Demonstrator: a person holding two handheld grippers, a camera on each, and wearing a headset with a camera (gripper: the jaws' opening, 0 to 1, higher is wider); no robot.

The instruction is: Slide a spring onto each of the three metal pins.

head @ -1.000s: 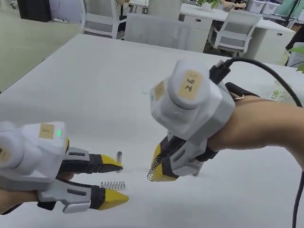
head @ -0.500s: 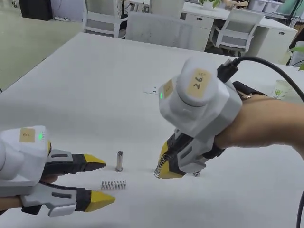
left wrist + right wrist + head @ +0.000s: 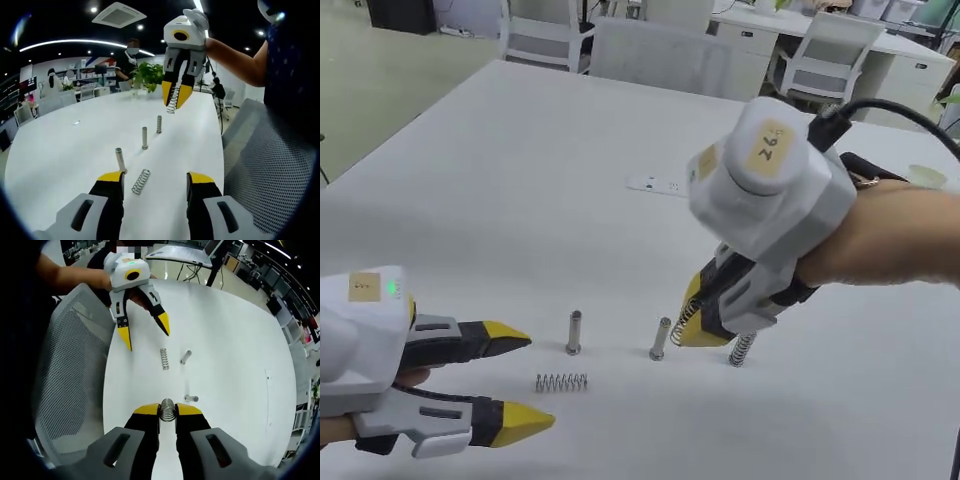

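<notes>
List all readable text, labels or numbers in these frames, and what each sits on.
"26", handwritten: top sticker on the right tongs.
Side sticker on the same tongs: too blurred to read.
Tan sticker on the left tongs: marks too faint to read.
White label lying on the table: too small to read.
</notes>
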